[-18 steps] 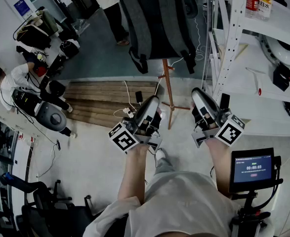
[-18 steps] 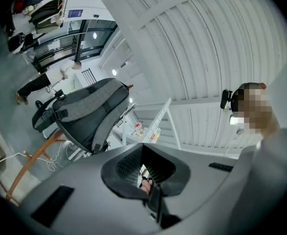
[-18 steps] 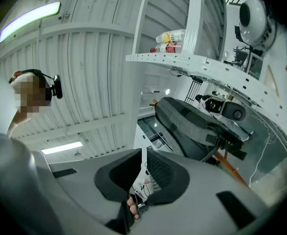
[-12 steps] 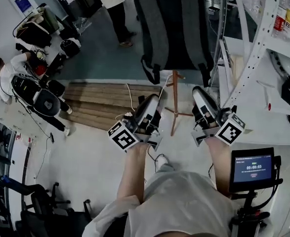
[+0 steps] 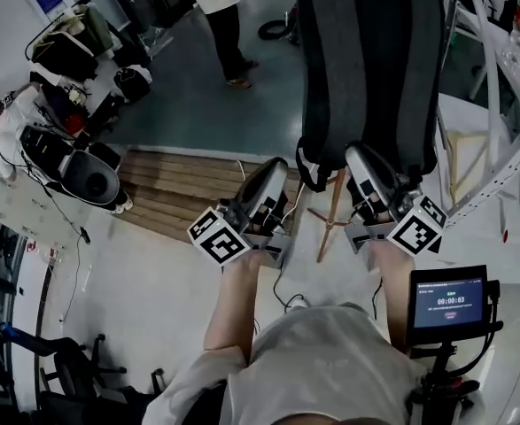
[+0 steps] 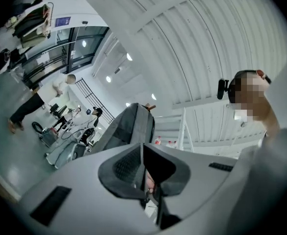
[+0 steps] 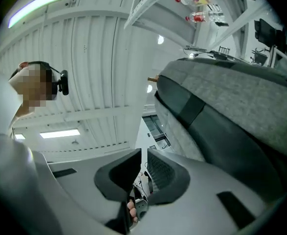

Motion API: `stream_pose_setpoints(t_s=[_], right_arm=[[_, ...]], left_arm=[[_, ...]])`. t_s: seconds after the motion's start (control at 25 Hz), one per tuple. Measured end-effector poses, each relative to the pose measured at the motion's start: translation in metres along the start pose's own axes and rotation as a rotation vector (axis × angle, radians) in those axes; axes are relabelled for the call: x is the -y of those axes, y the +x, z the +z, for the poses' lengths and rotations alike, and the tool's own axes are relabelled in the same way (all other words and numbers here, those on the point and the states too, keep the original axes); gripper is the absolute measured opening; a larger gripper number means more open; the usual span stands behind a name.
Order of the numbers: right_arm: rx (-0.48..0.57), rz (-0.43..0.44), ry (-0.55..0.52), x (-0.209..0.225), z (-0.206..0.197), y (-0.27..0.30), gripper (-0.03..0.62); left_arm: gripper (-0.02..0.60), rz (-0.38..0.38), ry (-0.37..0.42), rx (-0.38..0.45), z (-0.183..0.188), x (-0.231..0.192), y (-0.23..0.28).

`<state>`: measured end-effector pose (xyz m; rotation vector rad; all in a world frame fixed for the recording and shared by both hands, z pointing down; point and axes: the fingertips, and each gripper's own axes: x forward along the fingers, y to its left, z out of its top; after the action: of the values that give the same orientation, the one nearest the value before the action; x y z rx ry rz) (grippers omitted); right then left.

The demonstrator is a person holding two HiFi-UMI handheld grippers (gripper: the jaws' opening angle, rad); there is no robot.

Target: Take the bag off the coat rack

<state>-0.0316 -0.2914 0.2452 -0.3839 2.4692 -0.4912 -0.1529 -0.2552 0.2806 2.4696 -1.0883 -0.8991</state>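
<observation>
While the bag (image 5: 370,60) hangs, hand-held grippers (image 5: 275,168) (image 5: 357,154) hover — closed.

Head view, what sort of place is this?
Probably a lab or workshop: white metal shelving, a small screen, and bags and gear piled around a crouching person.

bag (image 5: 370,60) on coat rack (image 5: 333,212) (seemingly hung), shelving (image 5: 506,175) right
</observation>
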Motion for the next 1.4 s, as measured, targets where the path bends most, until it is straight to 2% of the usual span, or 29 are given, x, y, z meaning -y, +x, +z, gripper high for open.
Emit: stream_pose_setpoints(t_s=[0.2, 0.36, 0.44, 0.6, 0.76, 0.88, 0.96, 1.0, 1.16, 1.24, 1.4], right_arm=[[0.005, 0.057, -0.141, -0.04, 0.03, 0.034, 0.021], [0.049, 0.073, -0.316, -0.059, 0.073, 0.046, 0.058], [0.082, 0.062, -0.396, -0.06, 0.096, 0.04, 0.06], [0.133, 0.008, -0.536, -0.05, 0.138, 0.024, 0.136], [0.167, -0.064, -0.624, -0.036, 0.167, 0.014, 0.213], [0.158, -0.131, -0.656, -0.014, 0.175, 0.005, 0.282], [0.147, -0.169, -0.647, 0.002, 0.175, -0.002, 0.285], [0.142, -0.183, -0.635, 0.01, 0.174, -0.004, 0.311], [0.092, -0.202, -0.57, 0.036, 0.159, -0.008, 0.43], [0.068, -0.213, -0.539, 0.05, 0.153, -0.007, 0.43], [0.068, -0.203, -0.449, 0.068, 0.15, -0.012, 0.456]], left_arm=[[0.008, -0.006, 0.108, 0.024, 0.042, 0.003, 0.007], [0.016, -0.023, 0.265, 0.031, 0.069, 0.009, 0.031], [0.063, -0.024, 0.352, 0.037, 0.078, 0.01, 0.046], [0.175, -0.049, 0.469, 0.025, 0.09, 0.01, 0.08], [0.292, -0.076, 0.559, -0.009, 0.106, 0.007, 0.107], [0.336, -0.117, 0.567, -0.055, 0.108, 0.003, 0.124], [0.352, -0.129, 0.568, -0.089, 0.104, -0.002, 0.134], [0.357, -0.128, 0.567, -0.099, 0.103, -0.006, 0.137], [0.391, -0.164, 0.476, -0.083, 0.1, -0.016, 0.142], [0.405, -0.196, 0.434, -0.072, 0.099, -0.017, 0.144], [0.411, -0.265, 0.412, -0.099, 0.092, -0.016, 0.138]])
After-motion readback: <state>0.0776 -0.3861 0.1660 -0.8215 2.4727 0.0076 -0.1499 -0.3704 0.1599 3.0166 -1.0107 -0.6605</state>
